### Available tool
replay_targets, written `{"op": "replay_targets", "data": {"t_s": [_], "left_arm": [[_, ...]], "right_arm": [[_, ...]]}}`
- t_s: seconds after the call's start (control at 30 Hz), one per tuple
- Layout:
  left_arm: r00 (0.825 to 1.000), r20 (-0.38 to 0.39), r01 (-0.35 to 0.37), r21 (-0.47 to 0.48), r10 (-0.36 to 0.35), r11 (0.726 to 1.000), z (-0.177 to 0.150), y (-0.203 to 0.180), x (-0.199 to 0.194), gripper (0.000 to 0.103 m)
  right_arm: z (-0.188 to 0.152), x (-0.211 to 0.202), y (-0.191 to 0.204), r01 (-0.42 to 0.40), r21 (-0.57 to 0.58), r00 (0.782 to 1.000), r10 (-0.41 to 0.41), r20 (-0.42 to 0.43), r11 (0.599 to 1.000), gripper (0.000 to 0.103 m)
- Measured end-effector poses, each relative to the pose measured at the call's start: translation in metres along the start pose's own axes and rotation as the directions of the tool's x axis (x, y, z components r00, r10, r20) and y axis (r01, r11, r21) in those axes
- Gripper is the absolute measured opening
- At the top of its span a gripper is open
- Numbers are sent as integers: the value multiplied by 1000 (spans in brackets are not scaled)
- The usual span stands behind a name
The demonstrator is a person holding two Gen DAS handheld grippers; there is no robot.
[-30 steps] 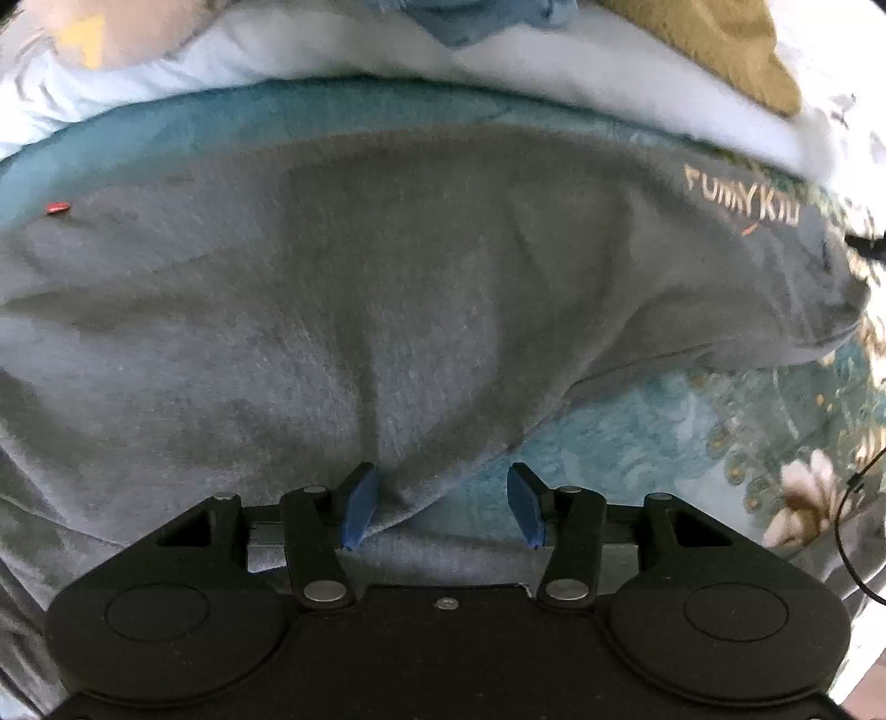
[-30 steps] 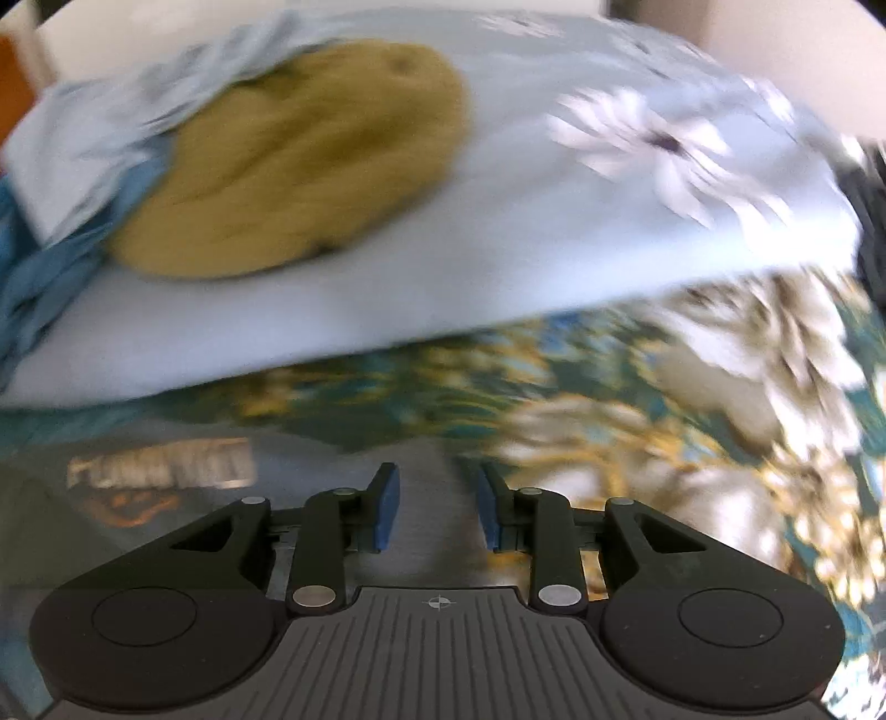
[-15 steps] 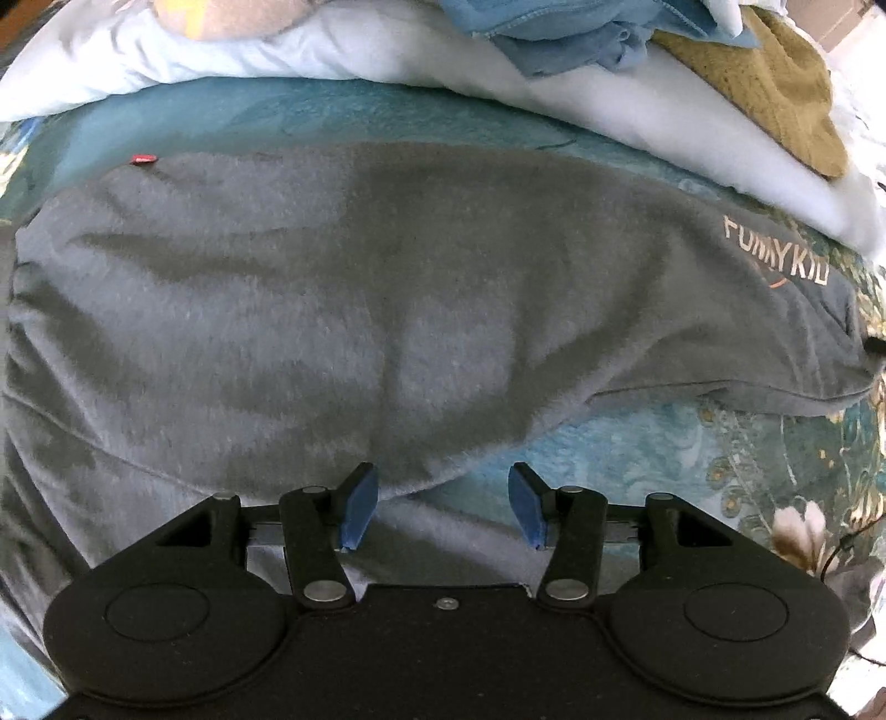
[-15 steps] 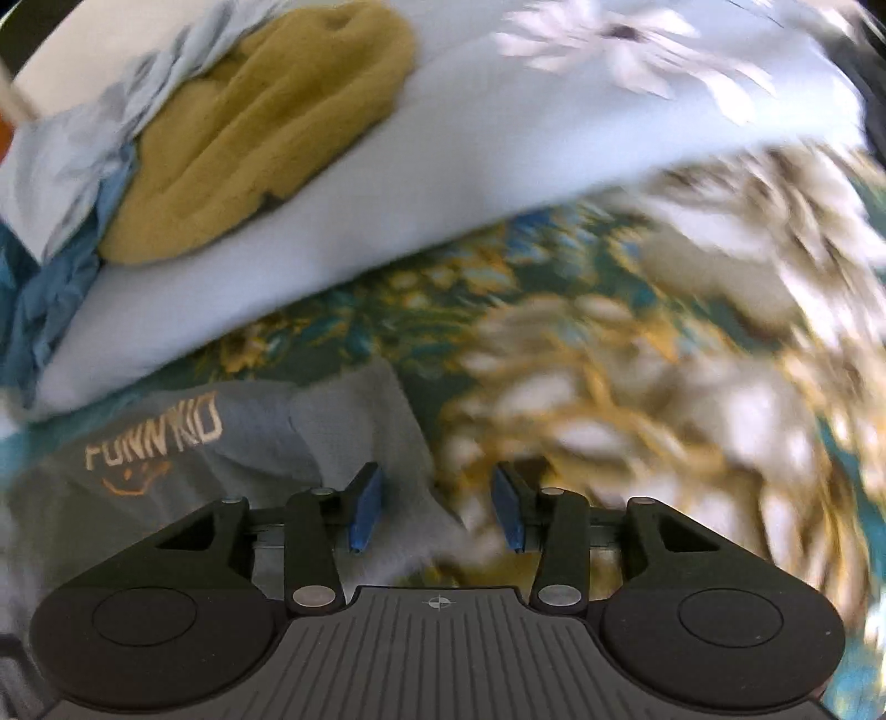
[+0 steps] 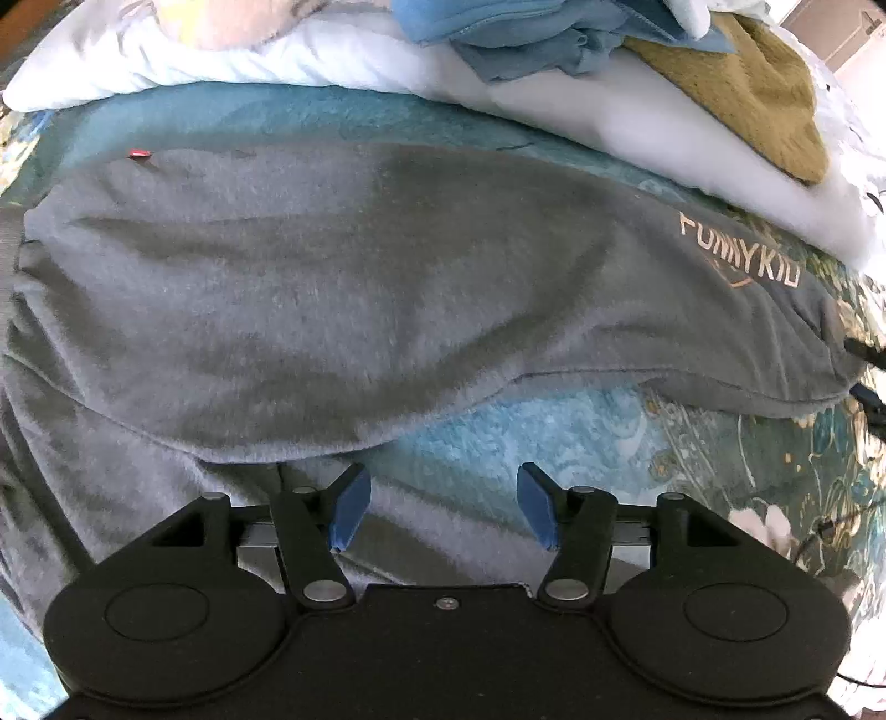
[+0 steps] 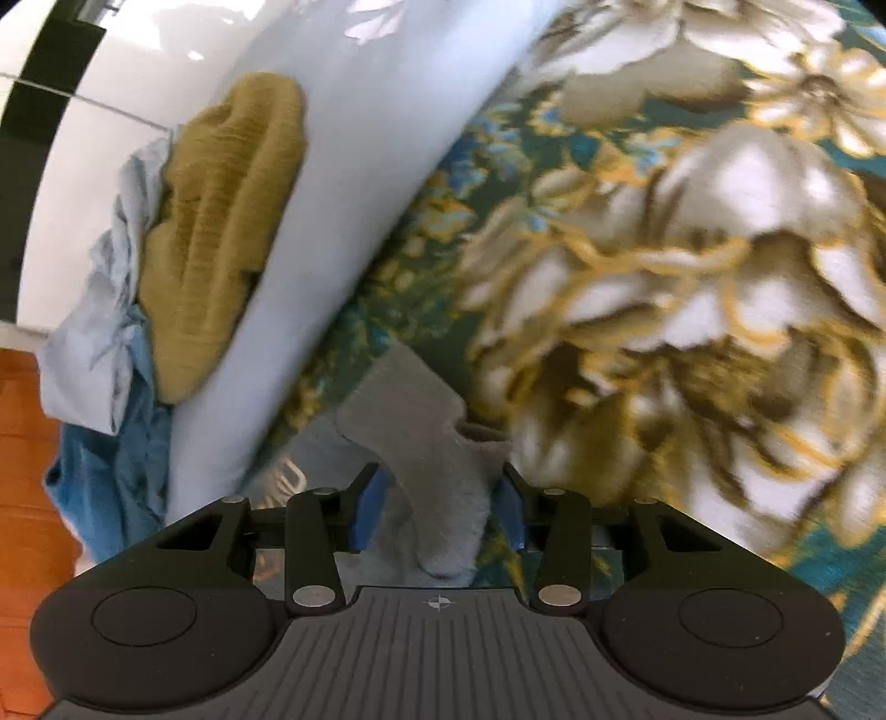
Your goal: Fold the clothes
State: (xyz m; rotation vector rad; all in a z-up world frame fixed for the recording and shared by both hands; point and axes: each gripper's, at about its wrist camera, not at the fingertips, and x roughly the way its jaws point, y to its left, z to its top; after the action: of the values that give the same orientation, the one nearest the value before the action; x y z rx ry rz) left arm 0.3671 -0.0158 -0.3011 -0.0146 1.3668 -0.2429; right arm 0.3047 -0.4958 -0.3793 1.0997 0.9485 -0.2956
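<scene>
**A:** What does your left side show?

**B:** My left gripper point(image 5: 440, 507) points steeply down at the bed, its jaws spread and opening wider, pinching nothing. Beneath and just ahead of them lies the grey garment point(image 5: 343, 299), stretched across the floral bedspread point(image 5: 581, 432). To the left of my jaws the grey cloth runs out to the edge of view; a small red tag point(image 5: 138, 153) sits at its far left corner. Directly between the jaws I see a fold of grey cloth below, untouched. Ahead and to the right, pale lettering point(image 5: 739, 252) marks the garment near its end. Further ahead, a white quilt point(image 5: 554, 99) carries a blue garment point(image 5: 531, 39) and an olive-yellow one point(image 5: 764, 94).

**A:** And the right?

**B:** My right gripper point(image 6: 440, 507) has a narrow grey strip of that garment point(image 6: 437, 459) standing between its jaws, which are closing. The picture is blurred, so I cannot tell whether the pads press on it yet. Left of the jaws lies the quilt point(image 6: 354, 221) with the olive-yellow piece point(image 6: 221, 232); right of them, only bedspread flowers point(image 6: 692, 249).
</scene>
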Motion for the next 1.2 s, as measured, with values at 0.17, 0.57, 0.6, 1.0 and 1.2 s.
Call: {"op": "replay_targets", "data": {"t_s": [0.17, 0.57, 0.6, 1.0, 1.2], "left_arm": [[1000, 8, -14, -38, 15, 999, -12, 1, -7, 57], [999, 20, -37, -100, 39, 994, -43, 13, -23, 58], [999, 24, -40, -106, 43, 994, -45, 16, -26, 58], [985, 95, -126, -192, 146, 973, -90, 86, -69, 61], [976, 49, -186, -319, 212, 929, -116, 149, -76, 62]], "right_arm": [[-10, -25, 20, 37, -130, 992, -21, 126, 991, 7], [-17, -11, 13, 214, -202, 971, -186, 149, 956, 11], [-16, -13, 17, 220, -215, 970, -191, 149, 951, 15], [-97, -121, -9, 292, -284, 955, -260, 146, 913, 40], [-160, -155, -58, 334, -236, 942, -333, 44, 913, 40]]}}
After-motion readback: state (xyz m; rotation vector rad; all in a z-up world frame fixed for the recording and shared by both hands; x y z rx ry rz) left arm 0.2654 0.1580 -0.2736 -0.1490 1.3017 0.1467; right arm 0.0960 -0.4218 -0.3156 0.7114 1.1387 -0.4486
